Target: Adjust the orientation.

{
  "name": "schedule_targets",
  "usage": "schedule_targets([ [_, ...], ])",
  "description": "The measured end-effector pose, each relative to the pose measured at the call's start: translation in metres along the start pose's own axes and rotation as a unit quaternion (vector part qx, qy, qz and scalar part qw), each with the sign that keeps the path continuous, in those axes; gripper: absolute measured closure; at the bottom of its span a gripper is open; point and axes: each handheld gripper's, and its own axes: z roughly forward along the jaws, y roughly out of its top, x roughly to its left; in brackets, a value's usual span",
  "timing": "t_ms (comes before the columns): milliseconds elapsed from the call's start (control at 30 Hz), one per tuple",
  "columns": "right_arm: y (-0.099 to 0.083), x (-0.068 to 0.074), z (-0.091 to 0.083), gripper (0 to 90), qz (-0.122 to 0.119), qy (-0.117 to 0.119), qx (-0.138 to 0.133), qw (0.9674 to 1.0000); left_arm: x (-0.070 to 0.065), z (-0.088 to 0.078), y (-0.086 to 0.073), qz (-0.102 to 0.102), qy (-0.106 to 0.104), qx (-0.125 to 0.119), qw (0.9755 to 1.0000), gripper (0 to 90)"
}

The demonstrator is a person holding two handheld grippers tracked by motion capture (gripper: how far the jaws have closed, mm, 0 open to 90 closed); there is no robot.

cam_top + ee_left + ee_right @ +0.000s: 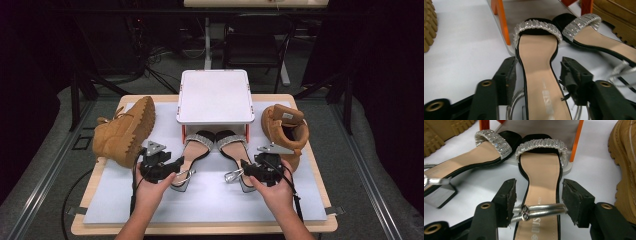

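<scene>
Sandals: two black sandals with silver toe bands lie side by side at the middle of the table, toes under the white shelf [214, 96]; left sandal [192, 150], right sandal [234, 150].
Left gripper [172, 167]: a hand [150, 190] holds it at the heel end of the left sandal; in the left gripper view the jaws are wide open, one at each side of the sole [541, 82], and I cannot tell if they touch it.
Right gripper [248, 171]: it is at the heel end of the right sandal; in the right gripper view the jaws stand open, the silver strap [541, 209] runs across the gap between them, and they do not squeeze the sole.
Boots: one tan boot [122, 132] lies on its side at the left, sole toward the shelf; the other boot [285, 130] stands at the right, just beside the right gripper.
Table [210, 200]: a pale mat covers the top.
</scene>
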Motion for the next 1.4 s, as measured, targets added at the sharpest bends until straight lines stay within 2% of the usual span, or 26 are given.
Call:
schedule_targets([
  [100,-0.003,0.001,-0.009,51.0,-0.012,0.007,-0.006,0.9999,0.003,-0.011,-0.007,0.011,-0.008,0.000,0.9999,56.5],
  [133,-0.005,0.001,-0.011,52.7,-0.018,0.005,-0.007,0.9998,0.004,-0.014,-0.009,0.009,-0.012,0.000,0.9999,58.2],
  [300,-0.013,0.000,-0.026,60.1,-0.032,0.006,-0.017,0.9993,0.007,-0.028,-0.021,0.017,-0.011,-0.001,0.9998,59.2],
  [467,-0.025,-0.002,-0.039,63.8,-0.044,0.001,-0.027,0.9987,0.016,-0.036,-0.033,0.005,-0.013,-0.004,0.9999,58.7],
  [567,-0.033,-0.006,-0.043,62.9,-0.035,0.003,-0.029,0.9990,0.020,-0.039,-0.040,0.013,-0.002,-0.011,0.9998,53.3],
  [633,-0.038,-0.009,-0.043,62.3,-0.032,0.003,-0.027,0.9991,0.022,-0.040,-0.046,0.011,-0.002,-0.018,0.9998,52.1],
  [800,-0.046,-0.016,-0.044,61.3,-0.014,0.004,-0.017,0.9997,0.026,-0.042,-0.056,0.013,-0.008,-0.003,0.9999,54.6],
  [867,-0.048,-0.016,-0.044,60.1,-0.016,0.000,-0.014,0.9998,0.027,-0.042,-0.060,0.006,-0.014,0.003,0.9999,54.5],
  [933,-0.049,-0.016,-0.045,60.1,-0.018,0.000,-0.014,0.9997,0.027,-0.042,-0.062,0.010,-0.016,0.008,0.9998,54.5],
  [1067,-0.053,-0.015,-0.048,61.4,-0.022,-0.010,-0.014,0.9996,0.025,-0.042,-0.070,0.024,-0.018,0.020,0.9994,55.7],
  [1133,-0.055,-0.015,-0.048,61.4,-0.021,-0.008,-0.010,0.9997,0.024,-0.042,-0.072,0.028,-0.024,0.026,0.9990,55.7],
  [1200,-0.059,-0.016,-0.049,61.3,-0.017,-0.006,-0.008,0.9998,0.021,-0.040,-0.075,0.034,-0.020,0.029,0.9988,55.6],
  [1300,-0.066,-0.016,-0.046,60.4,-0.023,-0.005,0.002,0.9997,0.020,-0.037,-0.077,0.036,-0.020,0.036,0.9985,54.3],
  [1400,-0.070,-0.018,-0.041,58.7,-0.018,-0.003,0.006,0.9998,0.021,-0.033,-0.080,0.028,-0.020,0.037,0.9987,51.5],
])
